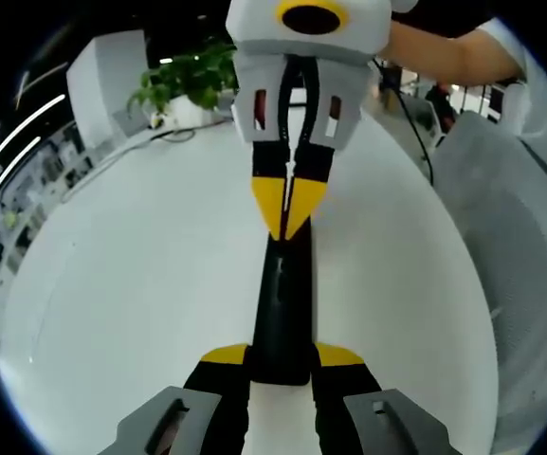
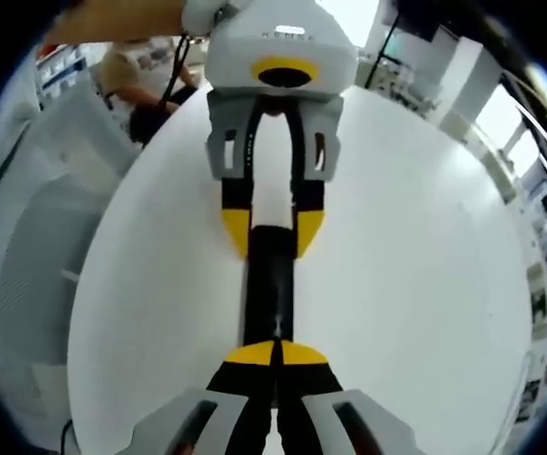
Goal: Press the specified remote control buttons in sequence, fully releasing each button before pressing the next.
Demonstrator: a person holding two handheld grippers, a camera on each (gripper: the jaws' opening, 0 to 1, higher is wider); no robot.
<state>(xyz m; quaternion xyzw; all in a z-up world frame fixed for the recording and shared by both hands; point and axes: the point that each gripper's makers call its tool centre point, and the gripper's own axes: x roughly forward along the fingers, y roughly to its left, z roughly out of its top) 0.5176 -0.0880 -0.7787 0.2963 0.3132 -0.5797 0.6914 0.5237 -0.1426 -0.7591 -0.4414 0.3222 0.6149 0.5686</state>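
Right now the slim black plastic remote control (image 1: 280, 308) lies lengthwise on the round white surface (image 1: 140, 284), held at one end between the yellow-tipped jaws of the left gripper (image 1: 281, 365), which are parted just wide enough to clamp its sides. The right gripper (image 2: 275, 355) has its jaws closed tip to tip, gripping nothing, with the joined point down on the top face of the remote control; this looks like a press in hand, though the button itself is too small to make out. Next it should lift fully clear before moving along to another button. Open surface spreads well apart on both sides; a potted green plant (image 1: 190, 81) stands at the far edge.
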